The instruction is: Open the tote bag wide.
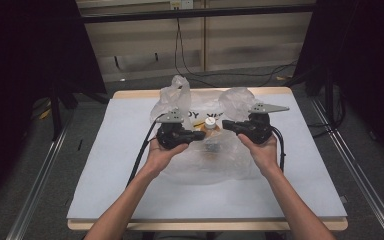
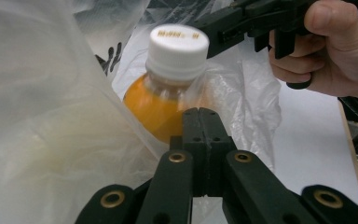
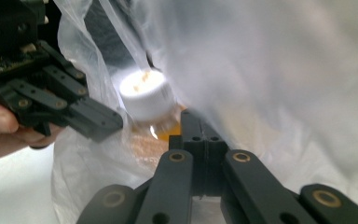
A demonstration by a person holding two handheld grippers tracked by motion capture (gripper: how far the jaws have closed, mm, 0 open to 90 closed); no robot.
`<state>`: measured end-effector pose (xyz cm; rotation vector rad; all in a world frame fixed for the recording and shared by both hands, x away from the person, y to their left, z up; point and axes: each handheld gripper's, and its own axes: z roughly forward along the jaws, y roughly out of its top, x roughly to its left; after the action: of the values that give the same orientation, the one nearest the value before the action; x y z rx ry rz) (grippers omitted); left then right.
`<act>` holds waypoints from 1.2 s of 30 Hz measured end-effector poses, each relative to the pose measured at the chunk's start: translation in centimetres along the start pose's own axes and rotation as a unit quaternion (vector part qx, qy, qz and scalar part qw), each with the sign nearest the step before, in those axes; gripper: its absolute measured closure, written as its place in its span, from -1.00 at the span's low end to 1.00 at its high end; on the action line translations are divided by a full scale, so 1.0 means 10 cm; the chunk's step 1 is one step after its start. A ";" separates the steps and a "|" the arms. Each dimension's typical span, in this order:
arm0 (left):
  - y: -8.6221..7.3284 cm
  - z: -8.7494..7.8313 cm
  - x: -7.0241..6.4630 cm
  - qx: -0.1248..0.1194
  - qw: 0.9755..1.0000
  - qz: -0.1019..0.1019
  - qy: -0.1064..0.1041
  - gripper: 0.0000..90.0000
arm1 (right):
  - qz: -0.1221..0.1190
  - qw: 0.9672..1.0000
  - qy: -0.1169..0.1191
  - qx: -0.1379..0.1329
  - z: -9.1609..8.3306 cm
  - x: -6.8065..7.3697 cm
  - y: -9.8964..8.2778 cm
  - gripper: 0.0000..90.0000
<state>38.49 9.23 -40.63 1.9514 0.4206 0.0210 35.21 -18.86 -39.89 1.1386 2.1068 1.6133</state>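
White-topped table point(image 1: 105, 165) — black cables point(image 1: 180, 50) on the floor behind.

Orange bottle point(image 2: 161, 105), white cap point(image 2: 178, 44); translucent whitish bag point(image 1: 230, 165), seemingly black-lettered; black grippers.

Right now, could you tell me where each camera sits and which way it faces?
High view: above the person's side, facing forward and down on the table; both forearms, left gripper, right gripper.
Left gripper view: along its shut jaws at the bottle.
Right gripper view: along its shut jaws.
All share the bottle and the plastic bag.
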 end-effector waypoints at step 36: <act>-0.84 0.04 0.43 0.105 0.992 -0.059 0.043 1.00 | -0.010 0.987 -0.008 0.158 0.22 -0.24 -0.89 1.00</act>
<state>40.21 13.11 -49.03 2.1351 0.6169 -0.0161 34.39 -19.71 -49.32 1.2111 2.4152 1.2864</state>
